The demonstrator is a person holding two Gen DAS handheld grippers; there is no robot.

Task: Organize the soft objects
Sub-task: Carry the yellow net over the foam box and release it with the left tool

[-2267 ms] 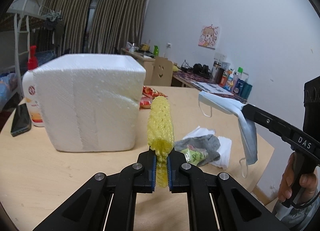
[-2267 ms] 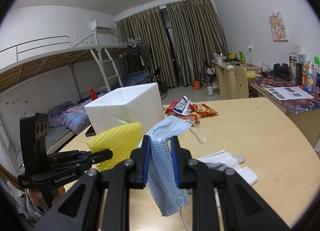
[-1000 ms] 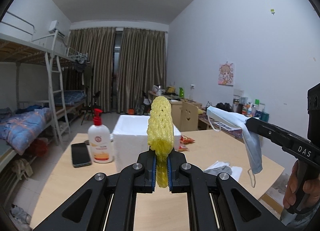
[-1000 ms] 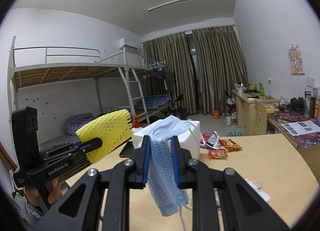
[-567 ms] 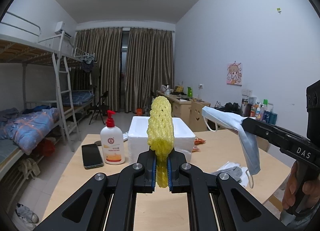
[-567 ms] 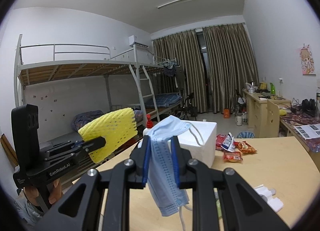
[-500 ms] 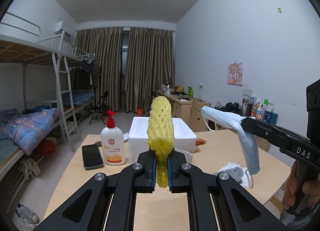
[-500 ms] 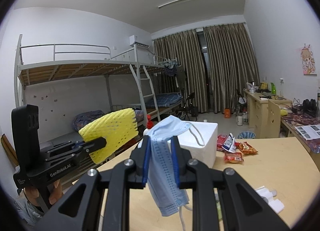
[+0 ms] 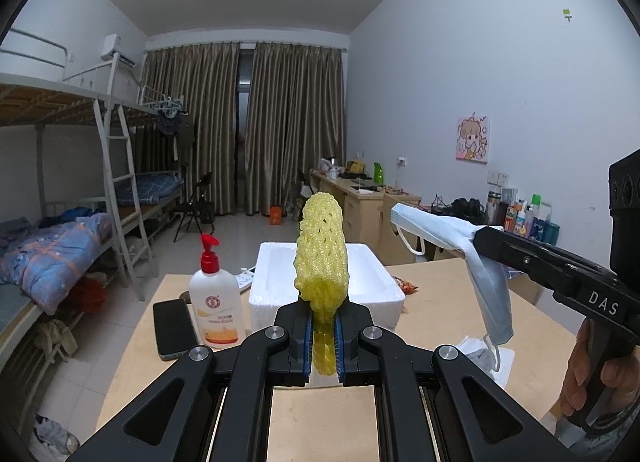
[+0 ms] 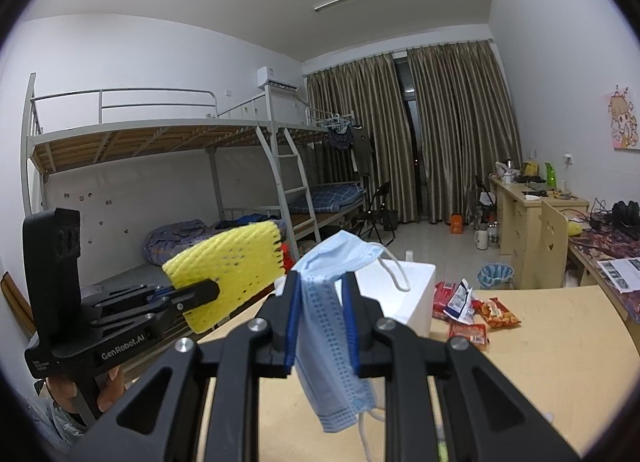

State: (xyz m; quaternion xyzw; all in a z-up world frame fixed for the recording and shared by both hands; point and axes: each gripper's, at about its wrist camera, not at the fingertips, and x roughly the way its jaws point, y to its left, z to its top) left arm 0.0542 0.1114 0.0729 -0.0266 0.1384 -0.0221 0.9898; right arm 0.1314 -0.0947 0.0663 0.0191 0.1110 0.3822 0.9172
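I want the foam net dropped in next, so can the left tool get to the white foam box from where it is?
Probably yes. The left tool, shut on the yellow foam net, points toward the white foam box, whose open top shows nothing across it. The lotion bottle stands off to one side.

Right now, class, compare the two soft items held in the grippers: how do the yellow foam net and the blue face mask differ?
The yellow foam net is a stiff mesh that stands up from the left gripper; the blue face mask is smooth pleated fabric that droops below the right gripper. The mask has white ear loops; the net has none. Both are clamped and held above the table.
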